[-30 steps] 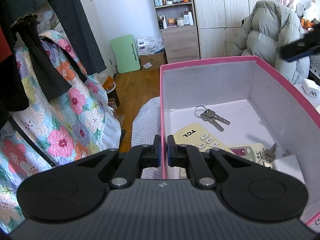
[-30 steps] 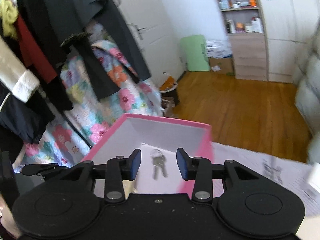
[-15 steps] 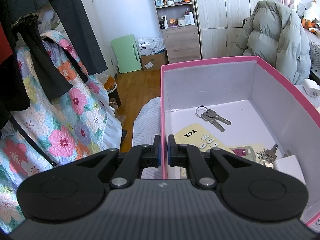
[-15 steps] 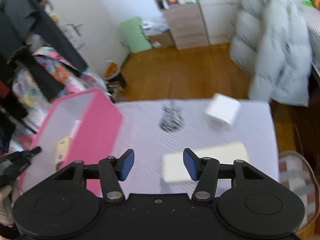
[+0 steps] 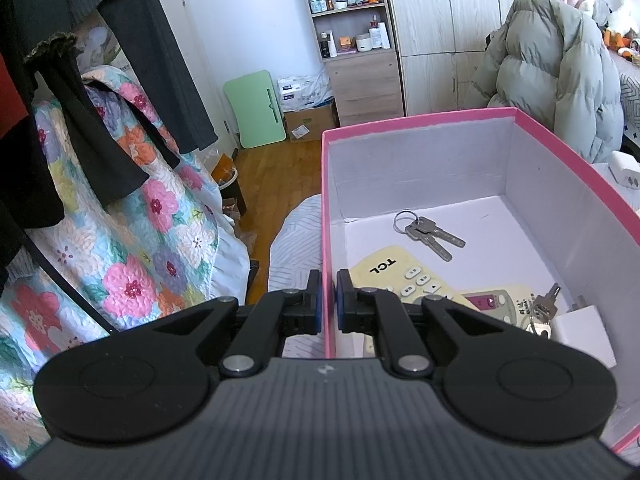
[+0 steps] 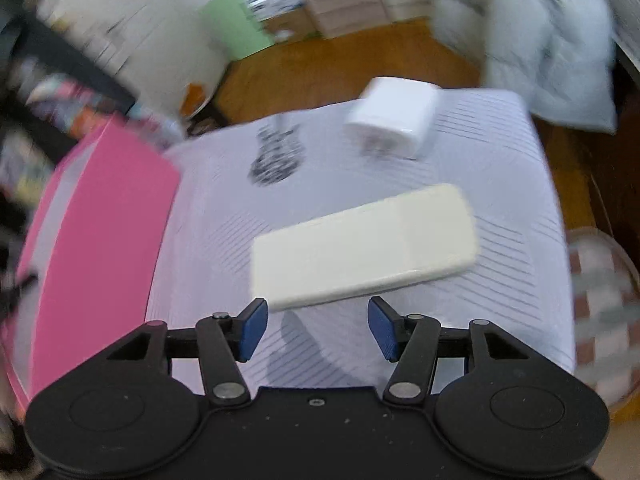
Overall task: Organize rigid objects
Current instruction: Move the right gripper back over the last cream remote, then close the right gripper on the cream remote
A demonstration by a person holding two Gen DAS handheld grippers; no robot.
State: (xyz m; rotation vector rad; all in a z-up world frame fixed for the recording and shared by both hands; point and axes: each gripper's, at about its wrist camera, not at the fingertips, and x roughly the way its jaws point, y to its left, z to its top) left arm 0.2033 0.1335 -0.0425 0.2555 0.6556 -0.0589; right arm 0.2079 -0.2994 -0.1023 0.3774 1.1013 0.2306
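Left gripper (image 5: 328,300) pinches the pink box (image 5: 325,216) wall, jaws pressed on it; keep it steady. Right gripper (image 6: 316,328) jaws spread, empty, recently opened wider. Cream remote (image 6: 362,246) lies face down mid-frame on the desk (image 6: 500,184), just above the jaws. Straddle its narrow width, then close. Charger (image 6: 394,120) upper center.

- tabletop (image 6: 500,184) with white striped cover
- pink box (image 6: 96,232) at its left edge
- cream remote (image 6: 360,246) mid-surface
- white charger (image 6: 394,118) beyond it
- dark bundle (image 6: 276,152), blurred
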